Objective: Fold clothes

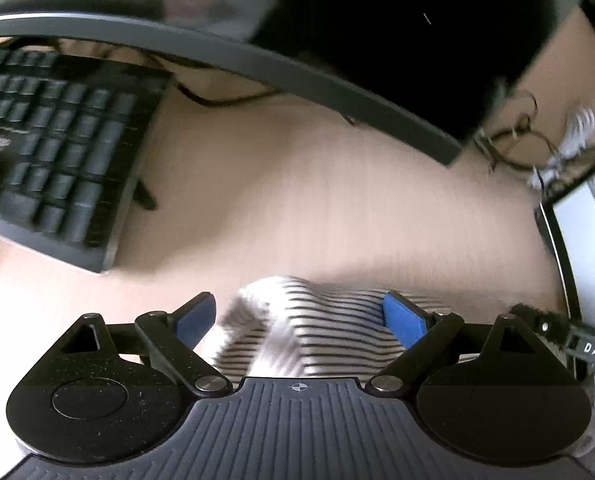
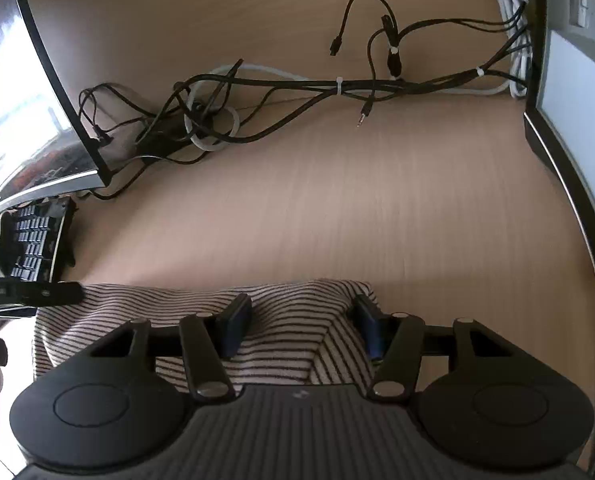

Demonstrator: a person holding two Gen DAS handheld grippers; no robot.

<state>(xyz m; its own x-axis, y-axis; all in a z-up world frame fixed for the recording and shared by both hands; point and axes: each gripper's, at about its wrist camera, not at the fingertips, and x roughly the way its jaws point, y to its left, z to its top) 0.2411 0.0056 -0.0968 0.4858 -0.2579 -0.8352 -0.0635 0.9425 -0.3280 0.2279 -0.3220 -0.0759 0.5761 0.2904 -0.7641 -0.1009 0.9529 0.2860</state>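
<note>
Right up close, the left gripper (image 1: 299, 318) is seen spread wide, blue pads (image 1: 402, 320) well apart, with a bunched hump of the striped garment (image 1: 305, 332) sitting in the gap between them. Whether the pads actually touch the cloth can't be told, the fabric is blurred. Same deal with the right gripper (image 2: 303, 330): fingers parted wide, nothing clamped, striped garment (image 2: 281, 320) lying under and between them on the wooden desk (image 2: 337, 200). Further out, a black keyboard (image 1: 53, 148) is seen to the left, with a monitor edge (image 1: 257, 60) above it. At the far side of the desk a tangle of black and white cables (image 2: 297, 88) is spread out.
</note>
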